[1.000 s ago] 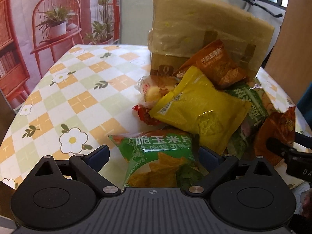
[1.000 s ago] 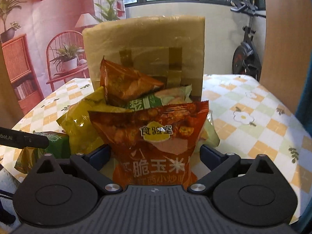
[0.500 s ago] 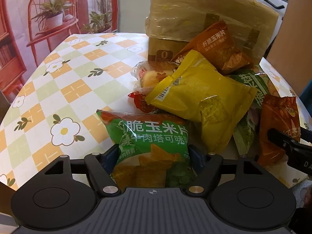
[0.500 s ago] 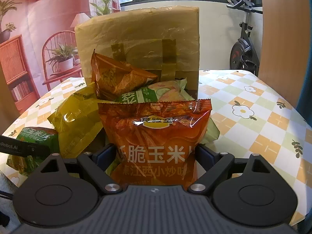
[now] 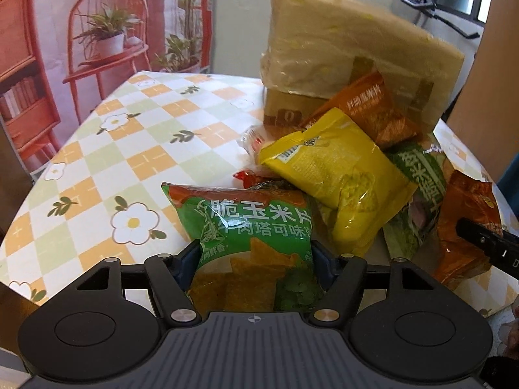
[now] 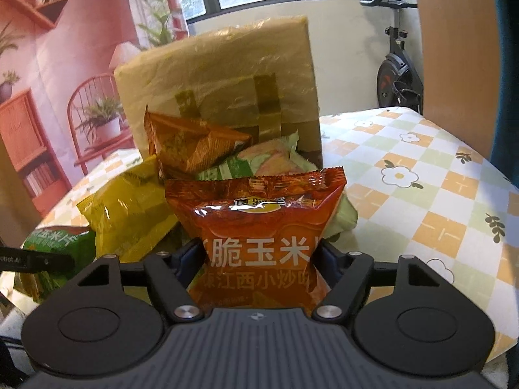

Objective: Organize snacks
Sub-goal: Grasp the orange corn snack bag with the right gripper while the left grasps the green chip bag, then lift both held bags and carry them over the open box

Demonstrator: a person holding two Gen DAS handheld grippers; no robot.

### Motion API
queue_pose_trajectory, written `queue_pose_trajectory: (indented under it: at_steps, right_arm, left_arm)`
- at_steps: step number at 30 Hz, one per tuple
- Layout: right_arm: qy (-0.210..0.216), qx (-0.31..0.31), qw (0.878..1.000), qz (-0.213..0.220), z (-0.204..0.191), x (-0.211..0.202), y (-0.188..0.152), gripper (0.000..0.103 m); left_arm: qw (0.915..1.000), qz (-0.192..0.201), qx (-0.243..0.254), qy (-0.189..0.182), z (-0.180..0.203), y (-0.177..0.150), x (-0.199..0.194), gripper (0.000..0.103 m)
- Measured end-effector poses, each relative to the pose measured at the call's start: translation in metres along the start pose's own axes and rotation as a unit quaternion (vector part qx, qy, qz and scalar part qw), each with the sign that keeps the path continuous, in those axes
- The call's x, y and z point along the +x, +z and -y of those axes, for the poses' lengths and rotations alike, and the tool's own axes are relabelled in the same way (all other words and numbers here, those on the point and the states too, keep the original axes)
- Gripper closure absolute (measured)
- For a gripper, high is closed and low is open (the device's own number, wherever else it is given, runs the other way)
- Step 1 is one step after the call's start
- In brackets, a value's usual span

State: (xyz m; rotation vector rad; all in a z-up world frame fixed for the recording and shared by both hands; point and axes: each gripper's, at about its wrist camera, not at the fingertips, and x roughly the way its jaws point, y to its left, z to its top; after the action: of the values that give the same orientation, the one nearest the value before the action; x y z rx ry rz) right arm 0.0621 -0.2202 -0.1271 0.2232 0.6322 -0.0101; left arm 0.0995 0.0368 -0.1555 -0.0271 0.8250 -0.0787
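My left gripper [image 5: 254, 259] is shut on a green corn-chip bag [image 5: 246, 227], pinching its lower half at the near edge of the pile. My right gripper [image 6: 261, 259] is shut on an orange-red corn-chip bag [image 6: 259, 227], held upright. Behind them lies a pile of snacks: a yellow bag [image 5: 343, 175], an orange bag [image 5: 369, 110] and a green-and-white bag [image 5: 421, 178]. The yellow bag [image 6: 126, 214] and the orange bag [image 6: 191, 146] also show in the right wrist view. A tall plastic-wrapped cardboard box [image 5: 350, 64] stands behind the pile.
The table has a checked flower tablecloth [image 5: 129, 149], with its left edge near. The same cloth [image 6: 421, 188] runs to the right of the pile. An exercise bike [image 6: 399, 74] and a wooden panel [image 6: 454, 48] stand beyond the table.
Both grippers have closed from open onto their bags. The left now pinches the green bag, the right pinches the orange-red bag, and both bags look slightly raised and nearer.
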Motion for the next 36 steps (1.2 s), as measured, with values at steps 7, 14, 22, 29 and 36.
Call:
queue_pose_trajectory:
  at_steps: [7, 14, 22, 29, 36]
  right_arm:
    - [0.0, 0.007, 1.0, 0.024, -0.004, -0.017, 0.005, 0.03]
    - [-0.002, 0.012, 1.0, 0.028, -0.006, -0.021, 0.008, 0.03]
    - [-0.002, 0.01, 1.0, 0.024, -0.006, -0.018, 0.007, 0.03]
    - [-0.01, -0.006, 0.998, 0.067, 0.0, -0.032, 0.022, 0.03]
    - [-0.01, -0.032, 0.991, 0.132, 0.006, -0.039, 0.067, 0.03]
  left_arm:
    - [0.9992, -0.002, -0.035, 0.018, -0.009, 0.001, -0.009, 0.032]
    - [0.9965, 0.01, -0.073, 0.038, -0.021, 0.005, -0.012, 0.032]
    - [0.9961, 0.05, -0.064, 0.033, -0.019, 0.008, -0.023, 0.031]
    - [0.9908, 0.133, -0.006, 0.02, -0.005, 0.028, -0.053, 0.031]
    - [0.9751, 0.22, 0.025, -0.011, 0.014, 0.071, -0.081, 0.031]
